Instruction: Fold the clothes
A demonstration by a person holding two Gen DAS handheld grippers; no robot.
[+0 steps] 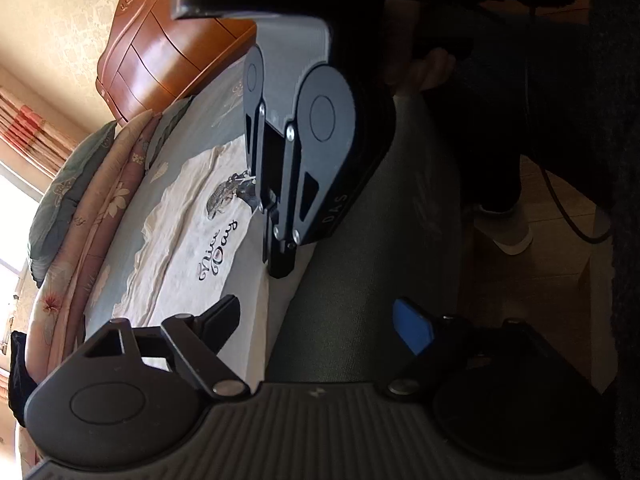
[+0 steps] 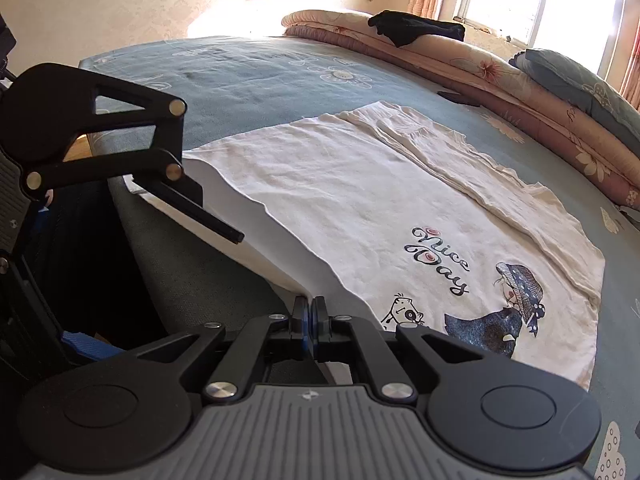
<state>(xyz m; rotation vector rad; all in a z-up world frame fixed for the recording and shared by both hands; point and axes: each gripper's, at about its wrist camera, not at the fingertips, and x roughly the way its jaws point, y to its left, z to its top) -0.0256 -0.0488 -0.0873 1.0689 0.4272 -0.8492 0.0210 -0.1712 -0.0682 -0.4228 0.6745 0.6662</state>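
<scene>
A white T-shirt (image 2: 360, 200) with a "Nice Day" print and a cartoon girl lies flat on the grey-blue bed sheet (image 2: 248, 76). Its far side is folded inward, and its near edge hangs over the bed's side. My right gripper (image 2: 310, 312) is shut, pinching that near edge by the print. The left wrist view shows the right gripper (image 1: 280, 260) from the side, with the T-shirt (image 1: 188, 216) beyond it. My left gripper (image 1: 316, 324) stands open at the bed's edge, one finger over the shirt's hem and nothing between its fingers. The right wrist view shows the left gripper (image 2: 160, 288) further along the same edge.
A rolled pink floral quilt (image 2: 500, 76) and a grey-green pillow (image 2: 576, 80) lie along the bed's far side, with a black garment (image 2: 416, 28) on the quilt. A small dark object (image 2: 456, 98) lies near the quilt. There is a wooden headboard (image 1: 160, 52). A person's leg and white shoe (image 1: 508, 236) stand beside the bed.
</scene>
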